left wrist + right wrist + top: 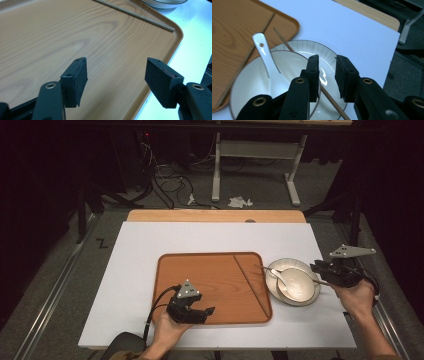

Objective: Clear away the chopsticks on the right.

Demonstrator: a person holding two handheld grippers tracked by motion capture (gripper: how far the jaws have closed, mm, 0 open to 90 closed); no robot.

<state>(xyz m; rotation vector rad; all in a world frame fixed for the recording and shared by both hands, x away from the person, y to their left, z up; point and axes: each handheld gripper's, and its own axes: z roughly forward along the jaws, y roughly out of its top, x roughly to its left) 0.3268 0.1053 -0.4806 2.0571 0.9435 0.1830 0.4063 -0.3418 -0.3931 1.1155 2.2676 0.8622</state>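
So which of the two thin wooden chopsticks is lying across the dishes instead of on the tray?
The thin wooden chopstick beside the right gripper, resting across the white plate's rim. The other chopstick lies flat inside the brown wooden tray.

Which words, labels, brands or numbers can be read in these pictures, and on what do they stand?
There are none: the tray, plate, bowl, spoon, chopsticks and both grippers carry no readable text.

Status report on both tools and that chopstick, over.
Left tool open over tray. Right tool astride chopstick on bowl, pads apart. Spoon close by.
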